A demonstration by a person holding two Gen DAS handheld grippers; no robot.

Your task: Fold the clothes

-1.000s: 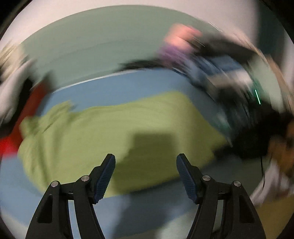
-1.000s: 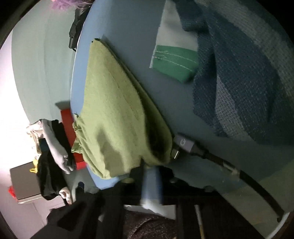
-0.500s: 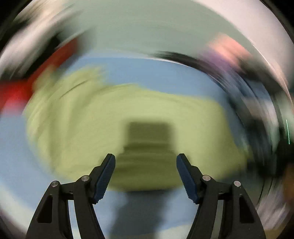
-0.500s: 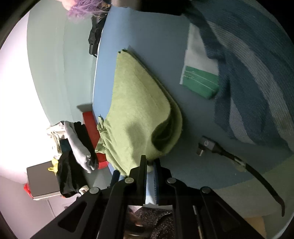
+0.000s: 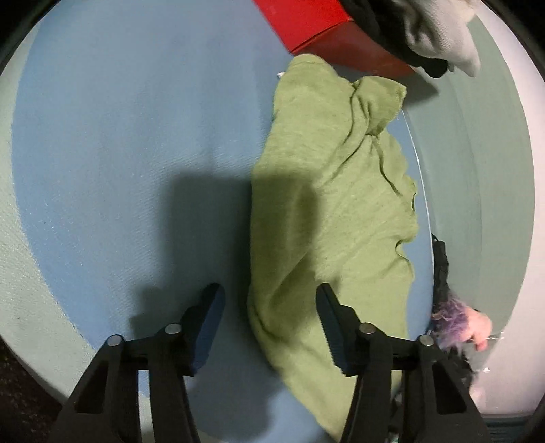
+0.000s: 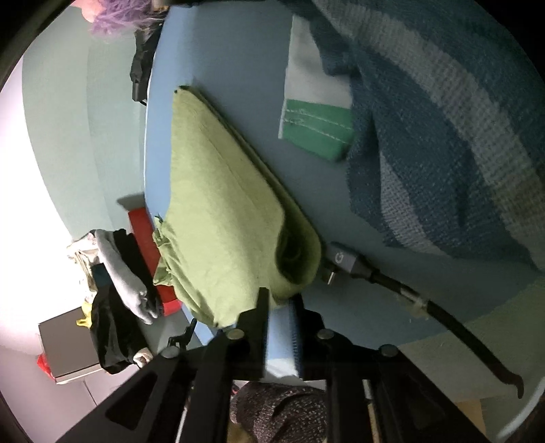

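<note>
A green garment (image 5: 327,211) lies folded lengthwise on the blue mat (image 5: 129,143), one end bunched near a red box. My left gripper (image 5: 270,317) is open and empty just above the garment's near end, its right finger over the cloth. In the right wrist view the same green garment (image 6: 224,218) lies folded on the blue mat (image 6: 238,44). My right gripper (image 6: 281,303) sits at the garment's near edge with its jaws a narrow gap apart; whether cloth is pinched between them is unclear.
A red box (image 5: 327,30) with dark and grey clothes (image 5: 439,30) on it stands at the mat's far end. A blue striped knit (image 6: 442,129), a white and green folded cloth (image 6: 316,112) and a black cable with plug (image 6: 361,265) lie beside the garment.
My left gripper has swung round fast and now looks along the garment's length. My right gripper has moved in closer to the garment's near edge.
</note>
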